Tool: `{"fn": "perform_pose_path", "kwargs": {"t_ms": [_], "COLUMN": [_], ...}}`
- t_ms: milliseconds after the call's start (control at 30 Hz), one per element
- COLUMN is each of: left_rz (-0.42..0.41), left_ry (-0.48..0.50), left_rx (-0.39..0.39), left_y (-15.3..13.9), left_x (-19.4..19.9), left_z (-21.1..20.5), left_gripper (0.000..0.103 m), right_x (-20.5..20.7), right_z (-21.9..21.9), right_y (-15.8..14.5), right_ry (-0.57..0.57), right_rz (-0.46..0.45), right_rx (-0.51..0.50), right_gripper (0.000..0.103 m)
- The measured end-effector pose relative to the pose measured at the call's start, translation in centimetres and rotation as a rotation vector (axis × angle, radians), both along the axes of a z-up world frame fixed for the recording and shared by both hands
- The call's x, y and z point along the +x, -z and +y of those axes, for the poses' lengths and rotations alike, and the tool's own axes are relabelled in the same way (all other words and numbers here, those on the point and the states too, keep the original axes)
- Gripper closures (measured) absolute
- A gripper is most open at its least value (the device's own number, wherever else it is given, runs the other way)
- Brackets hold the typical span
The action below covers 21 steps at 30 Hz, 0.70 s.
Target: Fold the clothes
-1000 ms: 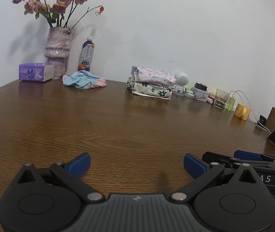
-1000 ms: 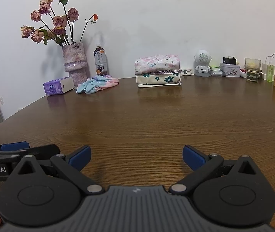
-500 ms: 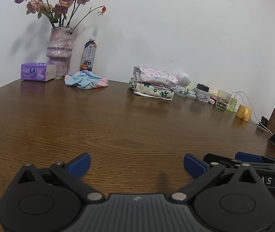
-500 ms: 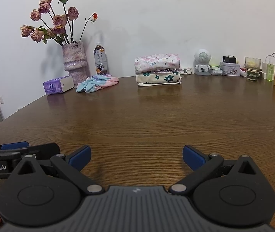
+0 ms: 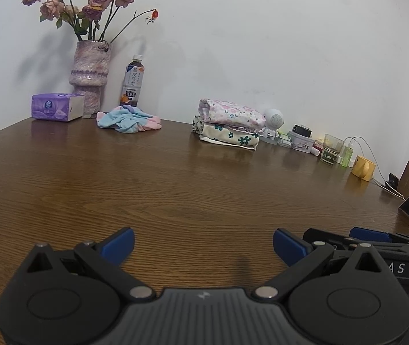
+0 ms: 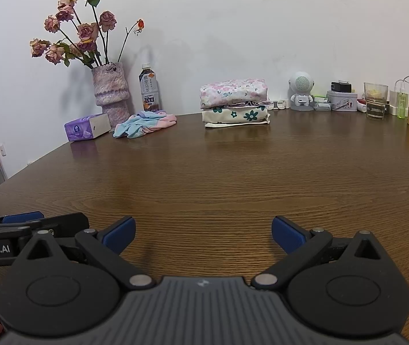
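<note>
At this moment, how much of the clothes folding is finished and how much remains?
Done: two folded floral garments sit stacked near the wall. In hand: nothing; the left gripper and right gripper are both open and empty over the bare wooden table. Left: the crumpled blue-and-pink garment beside the tissue box looks unfolded and untouched.

Each unit, the left gripper (image 5: pixel 203 245) and the right gripper (image 6: pixel 201 234), is built from matte black plastic. Two blue-padded fingers (image 5: pixel 118 244) are carried on angled black links pinned with silver rivets. A ribbed grey centre plate is flanked by round black housings. White lettering "nRobot.AI" is printed on the side.
</note>
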<state>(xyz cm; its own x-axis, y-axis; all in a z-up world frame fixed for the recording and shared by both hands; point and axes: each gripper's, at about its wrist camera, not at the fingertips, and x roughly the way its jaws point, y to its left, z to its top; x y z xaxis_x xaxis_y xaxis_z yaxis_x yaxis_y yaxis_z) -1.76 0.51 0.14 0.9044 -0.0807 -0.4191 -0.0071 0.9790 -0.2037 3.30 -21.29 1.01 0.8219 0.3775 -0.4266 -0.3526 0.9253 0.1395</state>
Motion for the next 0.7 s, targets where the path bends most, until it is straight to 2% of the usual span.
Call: {"fn": "perform_pose_path", "kwargs": {"t_ms": [700], "left_rz": [-0.004], "left_ry": [-0.004], "left_rx": [0.002], "left_y": [0.01], "left_x": [-0.14], "left_z": [0.02], "left_gripper": [0.000], "right_x": [0.02], "right_z": [-0.15], "right_y": [-0.02], "right_ry": [0.001], "right_rz": [0.003], "right_rx": [0.011], "right_gripper": [0.000]}}
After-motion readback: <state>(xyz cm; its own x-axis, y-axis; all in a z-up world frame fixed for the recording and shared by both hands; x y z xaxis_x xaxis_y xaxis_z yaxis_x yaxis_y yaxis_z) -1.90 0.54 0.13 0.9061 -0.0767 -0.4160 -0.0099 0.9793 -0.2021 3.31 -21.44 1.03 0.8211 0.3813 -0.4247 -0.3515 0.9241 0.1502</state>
